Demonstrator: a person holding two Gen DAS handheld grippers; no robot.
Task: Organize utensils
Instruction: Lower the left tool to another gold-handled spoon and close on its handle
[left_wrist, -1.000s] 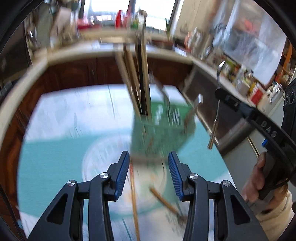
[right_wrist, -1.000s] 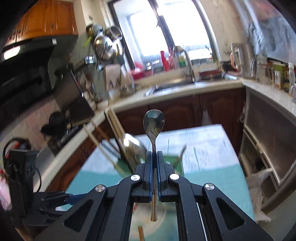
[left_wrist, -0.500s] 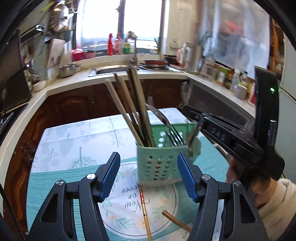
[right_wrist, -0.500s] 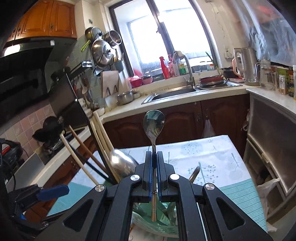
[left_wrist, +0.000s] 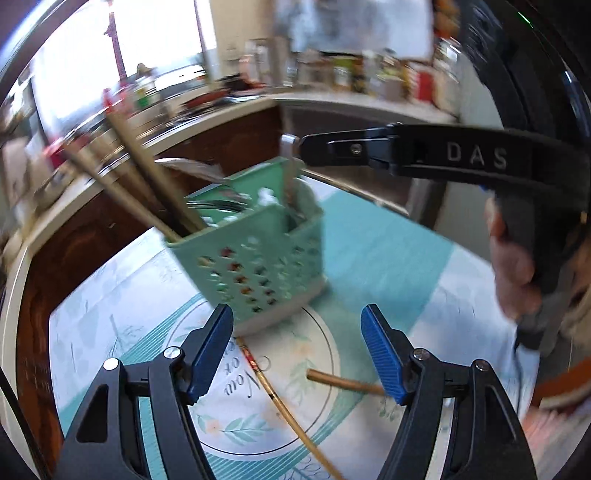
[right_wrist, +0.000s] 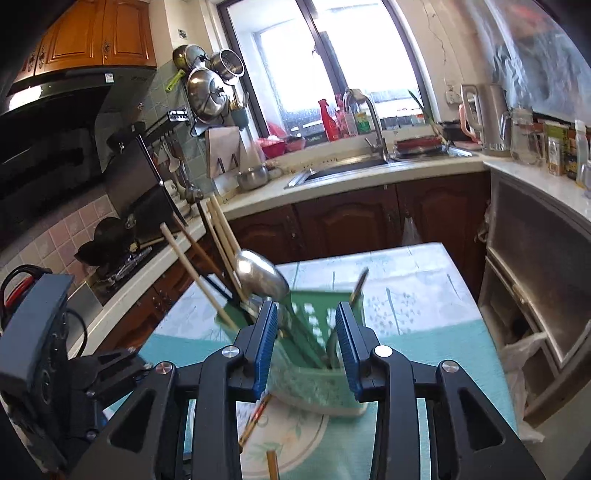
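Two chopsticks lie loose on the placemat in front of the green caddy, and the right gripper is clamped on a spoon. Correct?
Not quite. The right gripper holds nothing: its fingers are opening above the green caddy, as the right wrist view shows. The two chopsticks do lie loose on the placemat.

the letters "das" are showing in raised print on the right gripper's black arm (left_wrist: 476, 157); the tablecloth's round emblem (left_wrist: 240, 384) is showing script reading "now or", upside down.

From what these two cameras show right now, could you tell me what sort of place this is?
A home kitchen, most likely: a sink with a tall faucet under the window, steel pots hanging on the tiled wall, and a range hood below wooden cabinets.
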